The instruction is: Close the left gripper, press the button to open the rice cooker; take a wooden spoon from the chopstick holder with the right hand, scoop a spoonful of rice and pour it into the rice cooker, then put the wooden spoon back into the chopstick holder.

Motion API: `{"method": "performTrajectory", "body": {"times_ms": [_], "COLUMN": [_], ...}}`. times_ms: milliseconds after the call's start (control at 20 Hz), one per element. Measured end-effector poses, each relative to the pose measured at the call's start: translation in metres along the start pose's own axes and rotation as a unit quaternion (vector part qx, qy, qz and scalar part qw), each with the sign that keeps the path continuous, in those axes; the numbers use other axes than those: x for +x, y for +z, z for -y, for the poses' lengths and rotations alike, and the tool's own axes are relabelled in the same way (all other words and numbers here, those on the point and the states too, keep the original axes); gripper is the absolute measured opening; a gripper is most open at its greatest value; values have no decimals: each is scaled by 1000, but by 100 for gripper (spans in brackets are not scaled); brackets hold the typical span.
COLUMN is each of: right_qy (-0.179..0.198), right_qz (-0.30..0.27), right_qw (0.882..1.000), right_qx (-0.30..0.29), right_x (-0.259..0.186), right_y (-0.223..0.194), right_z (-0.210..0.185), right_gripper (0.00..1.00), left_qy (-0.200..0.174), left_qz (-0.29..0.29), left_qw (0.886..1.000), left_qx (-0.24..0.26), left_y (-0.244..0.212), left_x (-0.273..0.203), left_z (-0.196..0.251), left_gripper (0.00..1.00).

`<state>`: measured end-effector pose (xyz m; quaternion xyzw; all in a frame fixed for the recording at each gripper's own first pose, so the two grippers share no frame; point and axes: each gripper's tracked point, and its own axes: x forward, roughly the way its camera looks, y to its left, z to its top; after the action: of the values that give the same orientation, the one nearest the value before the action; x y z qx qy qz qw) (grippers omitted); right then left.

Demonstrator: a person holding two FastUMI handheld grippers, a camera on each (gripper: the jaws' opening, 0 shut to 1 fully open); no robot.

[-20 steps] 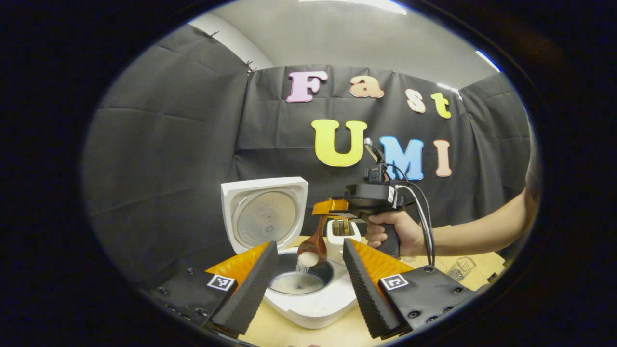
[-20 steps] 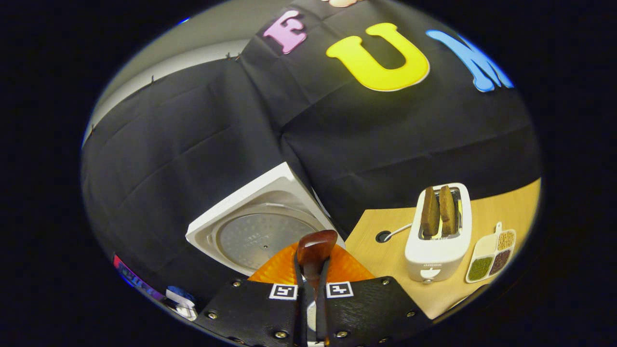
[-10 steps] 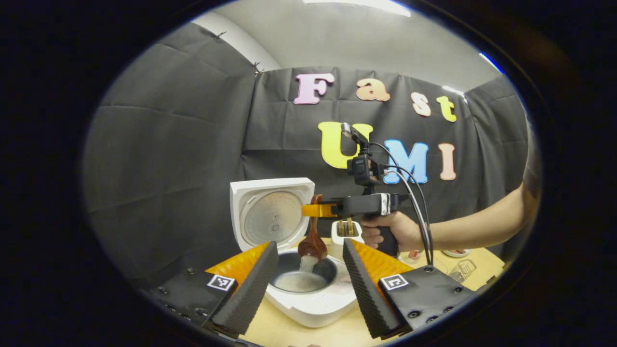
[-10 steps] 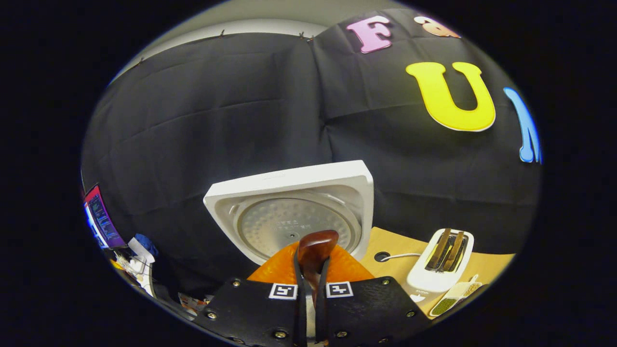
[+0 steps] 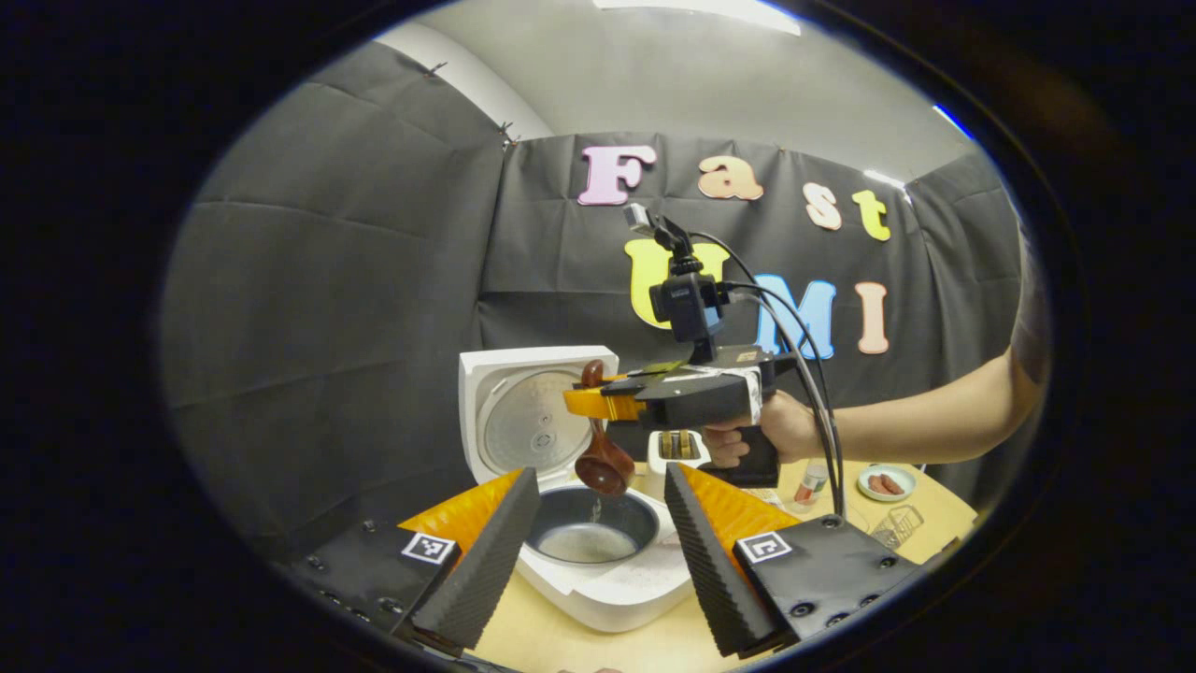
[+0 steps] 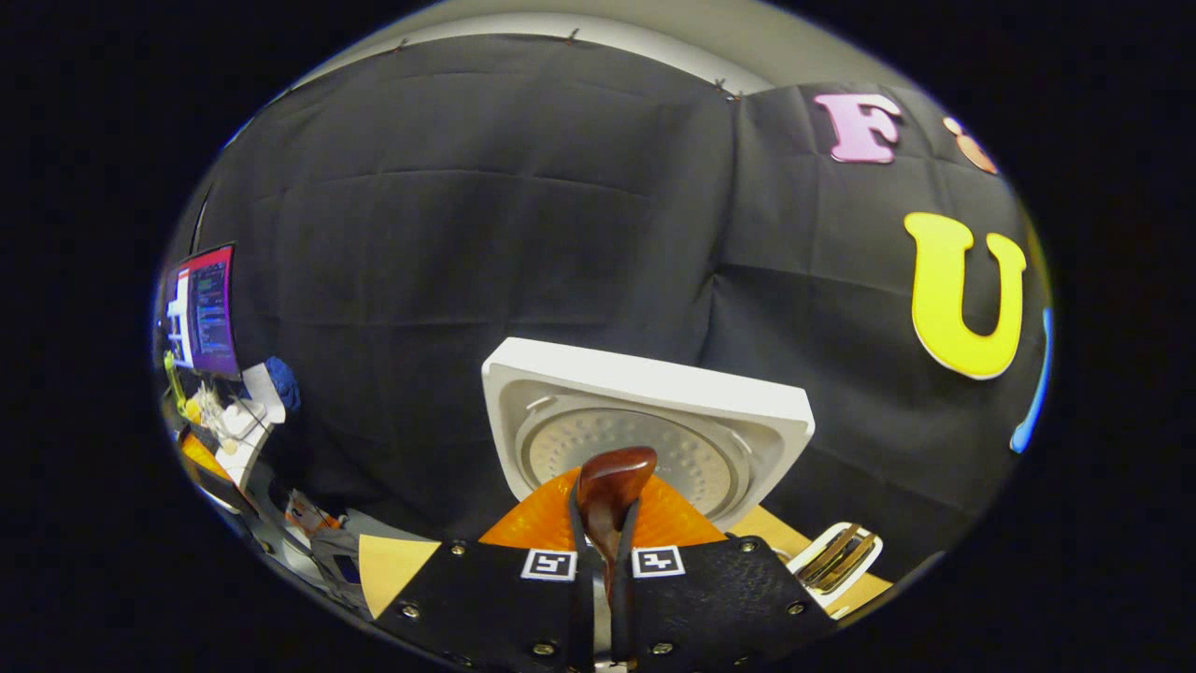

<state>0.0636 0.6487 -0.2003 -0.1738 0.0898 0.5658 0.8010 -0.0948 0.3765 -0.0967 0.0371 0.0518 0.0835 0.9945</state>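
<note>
The left gripper has its jaws spread wide with nothing between them, framing the open rice cooker on the table just ahead, white rice lying in its dark inner pot. Above the pot the right gripper, held in a hand, has both fingers pinched tight on the handle of the wooden spoon, whose bowl hangs tipped downward over the pot. Behind stands the cooker's raised lid, then a toaster farther back.
</note>
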Motion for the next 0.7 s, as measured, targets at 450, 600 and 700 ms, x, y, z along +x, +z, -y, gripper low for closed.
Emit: {"method": "performTrajectory", "body": {"times_ms": [450, 600, 700], "right_qy": [-10, -7, -9], "right_qz": [45, 75, 95], "right_qw": [992, 974, 959], "right_qx": [115, 212, 267], "right_x": [-37, -70, -96], "right_y": [32, 44, 51], "right_z": [12, 31, 46], "right_gripper": [7, 7, 7], "left_qy": [-1, -11, -18], "left_qz": [8, 18, 19], "left_qw": [1000, 1000, 1000], "left_qx": [-5, -5, -2], "left_y": [6, 16, 17], "left_x": [-7, -8, -7], "left_z": [3, 14, 22], "left_gripper": [94, 95, 94]}}
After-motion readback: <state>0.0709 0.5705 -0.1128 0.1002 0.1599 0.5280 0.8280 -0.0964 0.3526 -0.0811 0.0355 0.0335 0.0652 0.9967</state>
